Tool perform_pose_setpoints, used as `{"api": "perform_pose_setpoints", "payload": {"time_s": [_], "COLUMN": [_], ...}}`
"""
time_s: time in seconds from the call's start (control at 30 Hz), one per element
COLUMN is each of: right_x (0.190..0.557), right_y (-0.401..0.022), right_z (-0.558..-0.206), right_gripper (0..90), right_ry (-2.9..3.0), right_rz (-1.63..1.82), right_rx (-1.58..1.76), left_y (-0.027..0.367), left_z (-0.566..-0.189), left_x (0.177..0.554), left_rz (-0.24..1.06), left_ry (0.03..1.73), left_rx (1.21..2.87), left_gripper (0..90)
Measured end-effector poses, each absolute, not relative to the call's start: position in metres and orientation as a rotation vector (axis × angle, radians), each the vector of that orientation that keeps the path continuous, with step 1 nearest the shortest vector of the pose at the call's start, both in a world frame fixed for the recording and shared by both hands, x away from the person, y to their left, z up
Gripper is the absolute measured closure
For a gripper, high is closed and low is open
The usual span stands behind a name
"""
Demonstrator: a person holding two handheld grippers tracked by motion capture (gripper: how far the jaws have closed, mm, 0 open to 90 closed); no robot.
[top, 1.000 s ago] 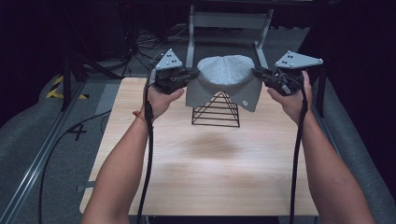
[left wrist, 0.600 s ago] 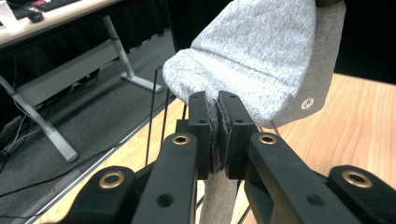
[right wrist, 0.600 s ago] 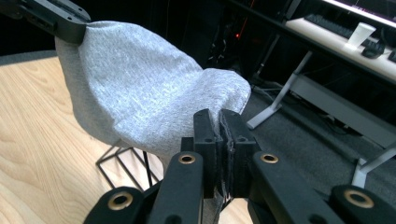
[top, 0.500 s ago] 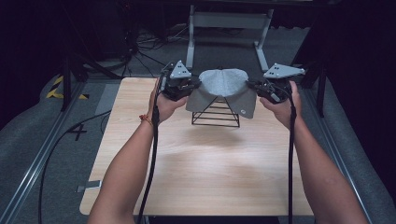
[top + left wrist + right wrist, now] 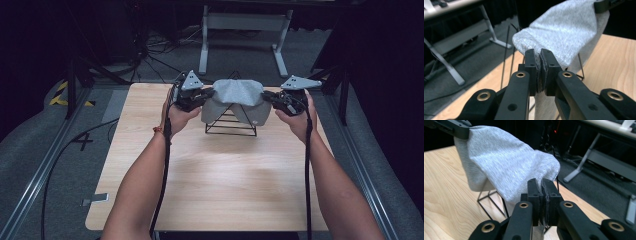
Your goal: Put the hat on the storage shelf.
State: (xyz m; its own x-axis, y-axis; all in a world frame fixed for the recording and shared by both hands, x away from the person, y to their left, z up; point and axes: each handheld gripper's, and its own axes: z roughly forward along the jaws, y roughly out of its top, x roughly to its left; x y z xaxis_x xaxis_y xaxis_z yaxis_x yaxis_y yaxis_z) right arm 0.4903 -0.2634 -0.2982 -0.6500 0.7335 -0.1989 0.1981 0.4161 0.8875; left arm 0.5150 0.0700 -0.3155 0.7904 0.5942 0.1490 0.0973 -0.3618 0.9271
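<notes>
I hold the grey cloth [image 5: 238, 95] stretched between my two grippers, over the black wire rack [image 5: 231, 122] that stands at the far middle of the wooden table [image 5: 215, 185]. My left gripper [image 5: 204, 96] is clamped on the cloth's left edge; in the left gripper view the fabric sits pinched between the jaws. My right gripper [image 5: 269, 96] is clamped on the right edge the same way. The cloth already drapes across the rack's peak, its sides hanging down both slopes. I judge the draping nearly done: what remains is to settle it, let go on both sides and draw my hands clear.
</notes>
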Motion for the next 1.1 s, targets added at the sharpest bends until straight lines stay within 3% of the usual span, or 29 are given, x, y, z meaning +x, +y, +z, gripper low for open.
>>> {"api": "perform_pose_setpoints", "payload": {"time_s": [0.43, 0.57, 0.8, 1.1], "right_x": [0.503, 0.499, 0.492, 0.474], "right_y": [-0.258, -0.258, -0.263, -0.271], "right_z": [-0.301, -0.305, -0.306, -0.308], "right_gripper": [88.2, 84.6, 76.6, 67.9], "right_ry": [2.096, 2.107, 2.114, 2.131], "right_rz": [1.204, 1.215, 1.209, 1.194], "right_rx": [0.853, 0.846, 0.832, 0.807], "left_y": [0.063, 0.069, 0.082, 0.092], "left_z": [-0.326, -0.339, -0.349, -0.347], "left_x": [0.531, 0.53, 0.521, 0.488], "left_rz": [0.564, 0.542, 0.542, 0.571], "left_ry": [0.639, 0.633, 0.644, 0.574], "left_rx": [1.906, 1.936, 1.941, 2.005], "left_gripper": [84.4, 74.0, 72.4, 56.3]}}
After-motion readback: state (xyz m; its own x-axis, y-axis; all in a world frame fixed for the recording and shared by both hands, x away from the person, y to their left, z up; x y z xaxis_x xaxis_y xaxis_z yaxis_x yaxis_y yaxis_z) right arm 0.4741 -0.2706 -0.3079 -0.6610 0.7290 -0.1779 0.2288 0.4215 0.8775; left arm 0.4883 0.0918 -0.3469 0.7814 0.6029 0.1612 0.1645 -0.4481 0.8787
